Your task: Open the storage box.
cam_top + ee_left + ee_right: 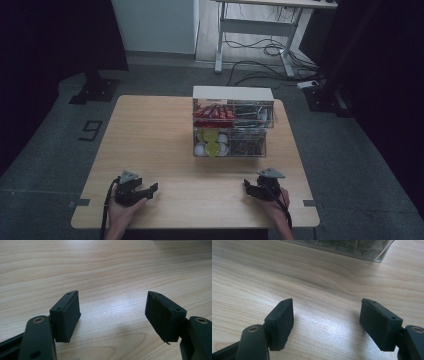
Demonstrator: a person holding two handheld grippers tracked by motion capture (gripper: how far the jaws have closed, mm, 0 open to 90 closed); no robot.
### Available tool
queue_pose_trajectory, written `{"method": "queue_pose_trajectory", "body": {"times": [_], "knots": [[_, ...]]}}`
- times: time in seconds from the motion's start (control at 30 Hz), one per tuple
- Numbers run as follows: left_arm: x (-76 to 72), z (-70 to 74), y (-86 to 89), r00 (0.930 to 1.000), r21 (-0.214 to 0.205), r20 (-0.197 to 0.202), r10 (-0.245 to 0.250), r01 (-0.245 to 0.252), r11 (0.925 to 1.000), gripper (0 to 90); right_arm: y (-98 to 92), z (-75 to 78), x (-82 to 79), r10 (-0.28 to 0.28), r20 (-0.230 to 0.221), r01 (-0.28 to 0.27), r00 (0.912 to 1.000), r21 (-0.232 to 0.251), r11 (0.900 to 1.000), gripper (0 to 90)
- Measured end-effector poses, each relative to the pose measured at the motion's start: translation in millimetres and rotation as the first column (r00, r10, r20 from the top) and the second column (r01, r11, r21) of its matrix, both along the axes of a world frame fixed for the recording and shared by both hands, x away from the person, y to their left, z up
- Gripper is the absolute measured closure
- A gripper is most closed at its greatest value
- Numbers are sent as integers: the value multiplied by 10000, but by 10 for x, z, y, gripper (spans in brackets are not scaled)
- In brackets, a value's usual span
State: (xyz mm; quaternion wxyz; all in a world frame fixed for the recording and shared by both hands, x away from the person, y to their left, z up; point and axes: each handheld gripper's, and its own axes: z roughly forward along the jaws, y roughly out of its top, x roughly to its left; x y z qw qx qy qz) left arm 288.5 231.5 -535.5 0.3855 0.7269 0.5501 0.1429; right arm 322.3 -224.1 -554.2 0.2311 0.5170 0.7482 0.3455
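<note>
Looking down from the high view, a clear organizer (233, 125) stands on the wooden table (150, 135) toward its far edge, right of the middle, holding red packets on top and round yellow and white capsules below. The left gripper (150, 190) rests near the near left corner, the right gripper (248, 186) near the near right corner, both well apart from the organizer.

The left gripper view shows the left gripper (112, 315) with its jaws spread wide over bare wood, nothing between them.

The right gripper view shows the right gripper (326, 320) with its jaws equally wide and empty, the organizer's clear front (352, 248) near the top edge.
</note>
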Motion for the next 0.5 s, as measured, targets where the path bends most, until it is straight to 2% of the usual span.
{"method": "queue_pose_trajectory", "body": {"times": [0.3, 0.4, 0.5], "knots": [[-6, 3, -14, 9999, -188, -68, -139, 138, 9997, 290, -12, 2, 3, -46, 56, 46, 10000, 10, 10000, 322], [-3, 4, -8, 9999, -234, -63, -114, 113, 9997, 295, -43, 8, 9, -30, 69, 30, 10000, 11, 10000, 386], [20, -8, -38, 9998, -132, -178, -29, 26, 9999, 297, -116, 32, 38, 14, -123, -13, 9999, 108, 9999, 434]]}}
